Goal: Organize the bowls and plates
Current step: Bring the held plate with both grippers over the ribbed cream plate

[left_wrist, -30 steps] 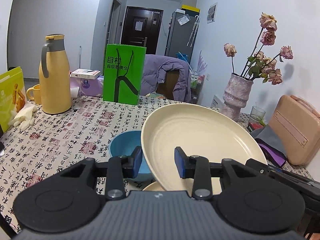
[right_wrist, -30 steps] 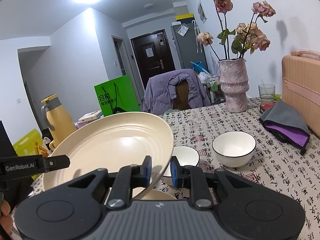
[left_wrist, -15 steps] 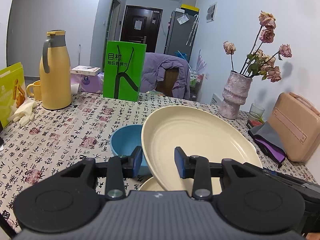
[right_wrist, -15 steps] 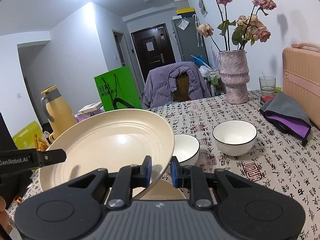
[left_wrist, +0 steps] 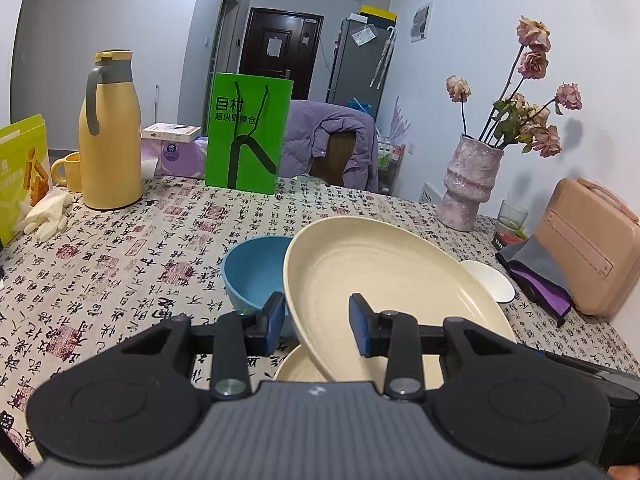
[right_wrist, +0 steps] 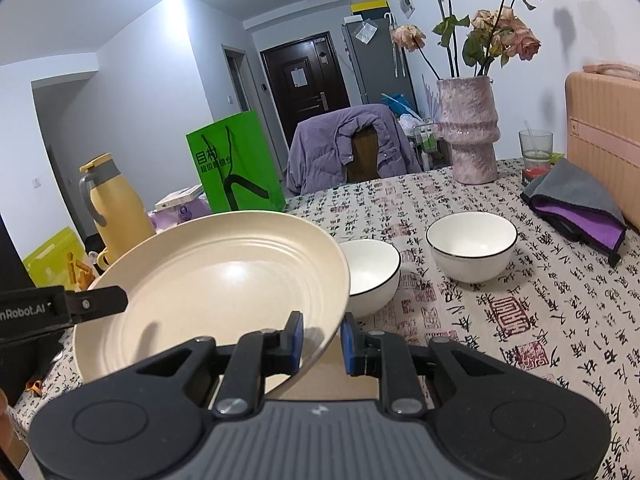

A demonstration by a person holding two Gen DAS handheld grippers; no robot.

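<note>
Right tongs (right_wrist: 320,340) grip a cream plate (right_wrist: 224,276); left tongs (left_wrist: 316,326) hang parted. Right view alone shows "nRobot.AI" (cropped) (right_wrist: 22,312), lower left.

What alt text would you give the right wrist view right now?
The right hand-held gripper grips the rim of a tilted cream plate above a patterned tablecloth. Two white bowls sit just beyond it, a pink vase of dried roses behind.

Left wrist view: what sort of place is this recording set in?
Probably a lived-in home's dining area. A table with a calligraphy-print cloth holds a vase of dried roses, a chair wears a purple jacket, and a fridge stands by the dark door.
</note>
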